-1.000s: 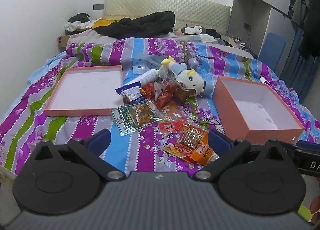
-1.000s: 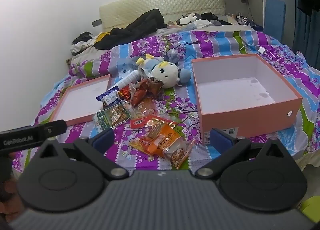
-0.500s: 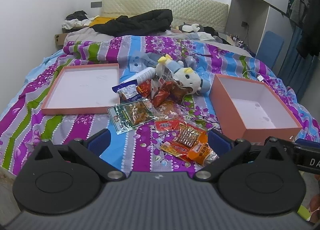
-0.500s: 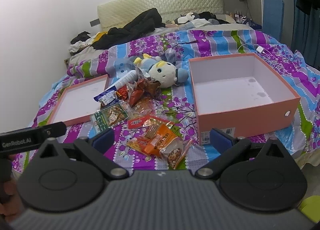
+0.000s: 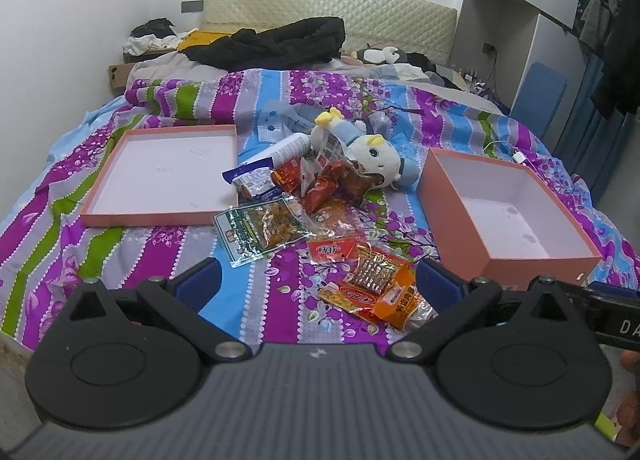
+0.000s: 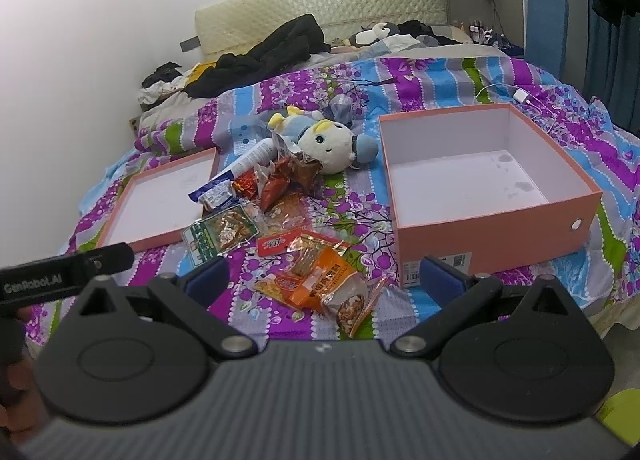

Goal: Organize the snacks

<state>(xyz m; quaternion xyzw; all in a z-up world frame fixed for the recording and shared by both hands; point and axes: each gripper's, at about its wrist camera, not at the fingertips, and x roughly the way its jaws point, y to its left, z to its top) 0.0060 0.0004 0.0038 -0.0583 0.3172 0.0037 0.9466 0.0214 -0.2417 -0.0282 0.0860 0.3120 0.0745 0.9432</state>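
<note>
The snacks (image 5: 320, 216) are lying in a messy pile on the bed (image 5: 160, 244), in the middle, between the flat lid (image 5: 160, 216) on one side and the deep box (image 6: 492, 236) on the other. The nearest ones, an orange packet (image 6: 324, 284) and a see-through bag (image 6: 352, 304), are sitting close to the front edge of the bed, just beside the box. Both boxes are showing bare white insides, so nothing is looking put away yet. The left hand-held gripper (image 5: 316, 280) is hanging spread wide over the near packets and holding nothing. The right hand-held gripper (image 6: 324, 272) is spread wide too, and it is also holding nothing. Some things could be going wrong from here. The packets are thin, shiny and flat, so the fingers (image 6: 208, 278) may be sliding off or pinching the soft blanket with them. The packets are lying on top of each other, so grabbing one may be dragging another along or pushing it off the edge. A stuffed toy (image 6: 328, 140) and a white tube (image 5: 288, 146) are touching the far snacks, and they could be getting picked up by mistake.
</note>
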